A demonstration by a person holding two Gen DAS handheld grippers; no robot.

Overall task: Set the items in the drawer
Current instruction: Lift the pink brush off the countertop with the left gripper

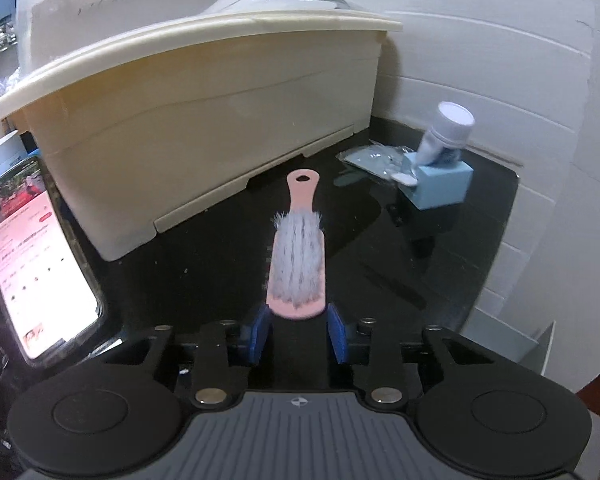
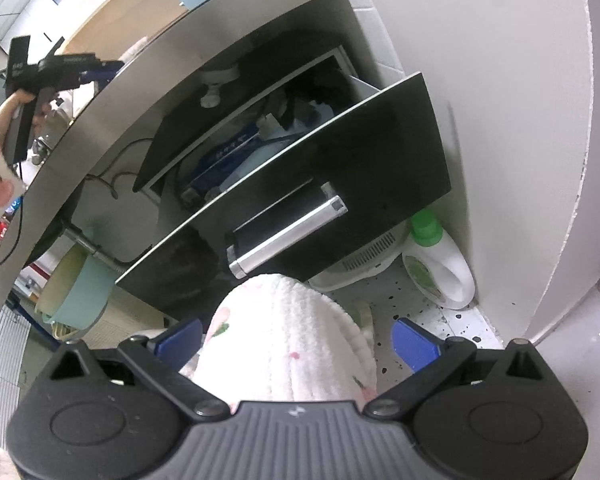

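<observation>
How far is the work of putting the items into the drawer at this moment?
Done: the black drawer stands pulled open, with things inside. In hand: the left tongs are closed on the pink brush, above the black counter. The right tongs are open and hold nothing. Left: the brush must go in, and the blue box with the white bottle remains on the counter.

On the black table [image 1: 204, 272], a cream bin [image 1: 204, 120] walls the far left and a phone [image 1: 40, 264] stands near left. Bare table lies right of the brush [image 1: 298, 256], up to the blue box [image 1: 440, 184]. Below, the open drawer [image 2: 340, 168] gapes upward, half filled with clutter; a detergent bottle [image 2: 440, 268] crowds the floor beneath.
</observation>
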